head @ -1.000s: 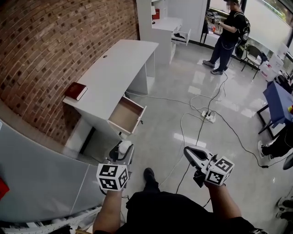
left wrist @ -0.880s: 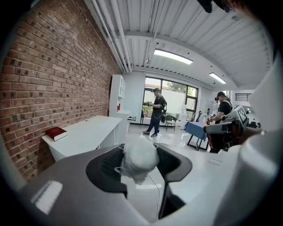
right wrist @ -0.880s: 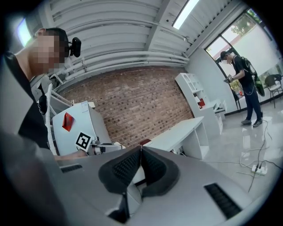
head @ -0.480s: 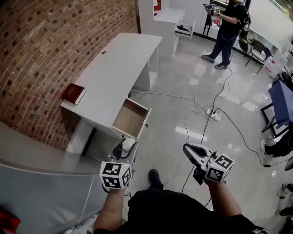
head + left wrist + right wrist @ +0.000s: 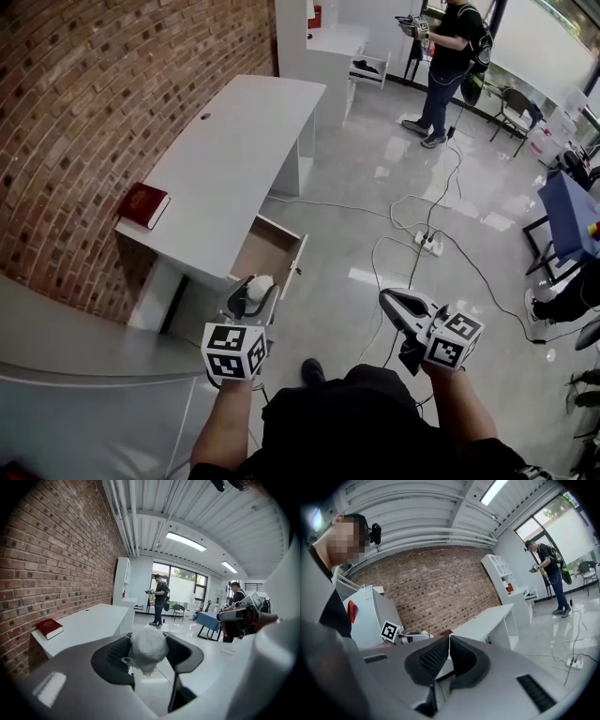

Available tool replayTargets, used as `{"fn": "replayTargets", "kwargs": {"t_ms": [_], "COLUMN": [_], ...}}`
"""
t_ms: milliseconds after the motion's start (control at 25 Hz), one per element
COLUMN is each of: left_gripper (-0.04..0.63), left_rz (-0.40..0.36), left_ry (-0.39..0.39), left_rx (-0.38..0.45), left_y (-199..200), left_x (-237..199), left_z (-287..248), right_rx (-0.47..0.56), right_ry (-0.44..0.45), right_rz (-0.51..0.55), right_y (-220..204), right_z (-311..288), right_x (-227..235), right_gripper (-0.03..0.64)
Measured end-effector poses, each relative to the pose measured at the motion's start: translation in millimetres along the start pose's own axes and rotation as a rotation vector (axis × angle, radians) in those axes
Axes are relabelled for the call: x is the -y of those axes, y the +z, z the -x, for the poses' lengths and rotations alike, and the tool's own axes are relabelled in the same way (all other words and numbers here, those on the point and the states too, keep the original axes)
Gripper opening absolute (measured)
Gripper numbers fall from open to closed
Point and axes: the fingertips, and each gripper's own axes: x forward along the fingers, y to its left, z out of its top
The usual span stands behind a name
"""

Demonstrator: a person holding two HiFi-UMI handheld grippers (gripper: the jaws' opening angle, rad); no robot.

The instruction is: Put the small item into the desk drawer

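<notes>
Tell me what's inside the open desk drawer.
The drawer shows only a bare brown bottom. Its near end is covered by the left hand-held gripper and the white fuzzy ball it grips.

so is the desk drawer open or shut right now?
Open. In the head view the drawer is pulled out from the white desk, its wood-toned inside exposed; the part that shows looks bare.

text: none legible | signs: black-white square markers | on: cubes of left gripper (image 5: 251, 292), right gripper (image 5: 387, 302)
</notes>
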Motion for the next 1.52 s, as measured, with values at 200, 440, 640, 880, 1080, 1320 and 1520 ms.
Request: {"fn": "replayTargets", "kwargs": {"t_ms": [200, 440, 640, 880, 1080, 1320, 1520], "left_gripper": [0.209, 0.209, 0.209, 0.209, 0.209, 0.209, 0.209], "left_rz": [0.016, 0.009, 0.017, 0.032, 0.075, 0.088, 0.101], "left_ry": [0.014, 0.045, 0.089, 0.145, 0.19, 0.235, 0.259], "left_rx": [-0.008, -0.023, -0.051, -0.078, -0.093, -0.135, -0.163], "left_y": [-3, 3, 10, 33, 47, 39, 24], "left_x": [-10, -19, -35, -52, -56, -63, -85], "left_z": [-7, -24, -55, -118, -165, -187, -188], "right_rx": [0.008, -0.014, -0.029, -0.054, -0.118, -0.189, -0.206], "right_ry": [0.007, 0.071, 0.149, 0.213, 0.259, 0.343, 0.348], "right_rz": [-0.01, -0.023, -0.032, -0.055, -0.066, -0.049, -0.066], "right_y": [2, 6, 19, 43, 42, 38, 34], "right_z": [-11, -45, -85, -122, -151, -189, -220], "right_x": [11, 29, 58, 123, 178, 197, 197], "right_gripper": [0.014, 0.014, 0.014, 0.014, 0.014, 0.014, 0.014]}}
